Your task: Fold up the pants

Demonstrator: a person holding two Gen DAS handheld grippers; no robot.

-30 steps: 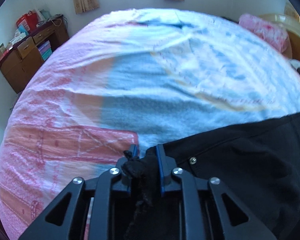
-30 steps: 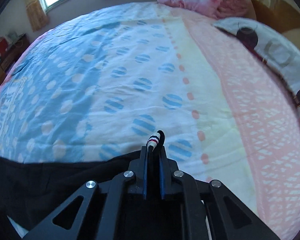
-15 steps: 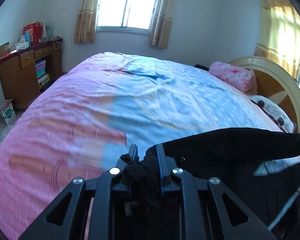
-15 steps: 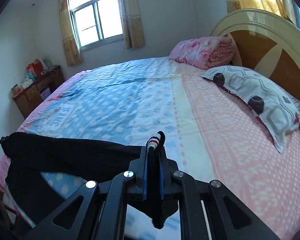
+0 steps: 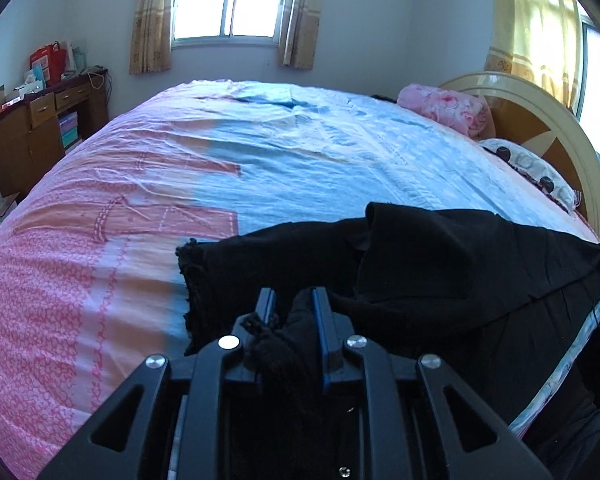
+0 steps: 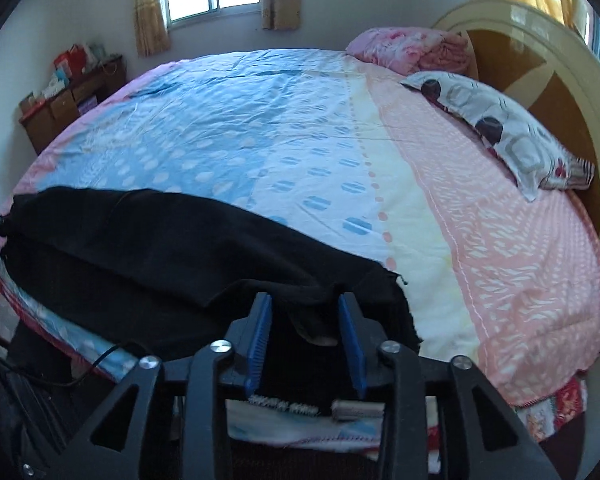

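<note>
The black pants [image 5: 440, 264] lie stretched along the near edge of the bed, folded over on themselves. They also show in the right wrist view [image 6: 172, 256]. My left gripper [image 5: 293, 306] is shut on a bunch of the black fabric at the pants' left end. My right gripper [image 6: 304, 312] has its jaws spread wide apart, with the pants' right end lying loose between them.
The bed has a blue, white and pink cover [image 5: 284, 160]. A patterned pillow [image 6: 496, 124] and a folded pink blanket [image 6: 408, 46] lie by the round headboard [image 6: 548, 64]. A wooden cabinet [image 5: 32, 128] stands at the left wall under the window.
Both grippers have swung the pants forward and laid them folded on the bed. My right gripper has opened and let go of the fabric. My left gripper stays shut on it.
</note>
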